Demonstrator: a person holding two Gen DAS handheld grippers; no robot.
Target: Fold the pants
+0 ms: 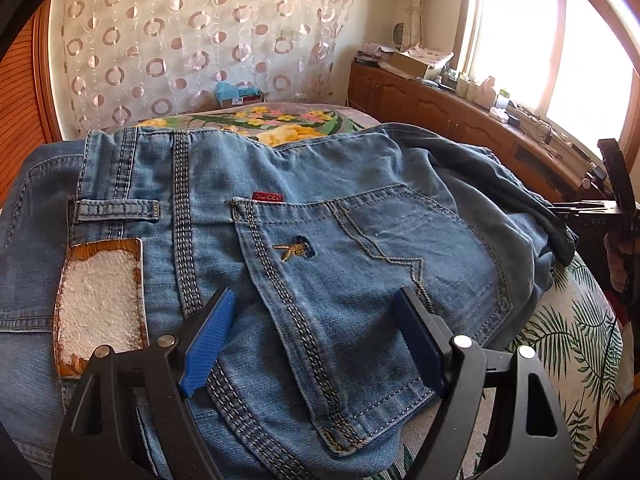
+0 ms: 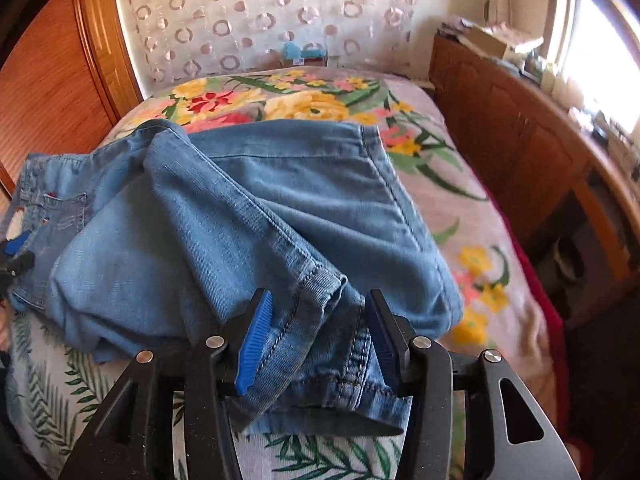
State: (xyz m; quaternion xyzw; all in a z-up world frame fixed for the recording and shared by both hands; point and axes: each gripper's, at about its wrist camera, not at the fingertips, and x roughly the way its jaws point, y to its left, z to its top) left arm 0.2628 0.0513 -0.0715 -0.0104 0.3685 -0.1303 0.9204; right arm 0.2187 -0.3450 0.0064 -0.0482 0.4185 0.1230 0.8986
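Note:
Blue jeans [image 1: 320, 216] lie on the bed, seat side up, with a back pocket [image 1: 360, 264] and a worn waistband patch [image 1: 100, 300] showing. My left gripper [image 1: 316, 300] is open just over the pocket area, its blue pads apart. In the right wrist view the folded legs of the jeans [image 2: 248, 216] lie in a heap. My right gripper [image 2: 318, 300] has its jaws around the hem end [image 2: 320, 344] of a leg; the cloth fills the gap between the pads. The left gripper's blue tip [image 2: 16, 244] shows at the left edge.
The bed has a floral blanket [image 2: 320, 100] and a palm-leaf sheet [image 2: 60, 392]. A wooden cabinet [image 1: 460, 112] with clutter runs along the right under a bright window [image 1: 540, 40]. A circle-patterned curtain [image 1: 192, 40] hangs behind. A wooden wardrobe [image 2: 52, 80] stands at left.

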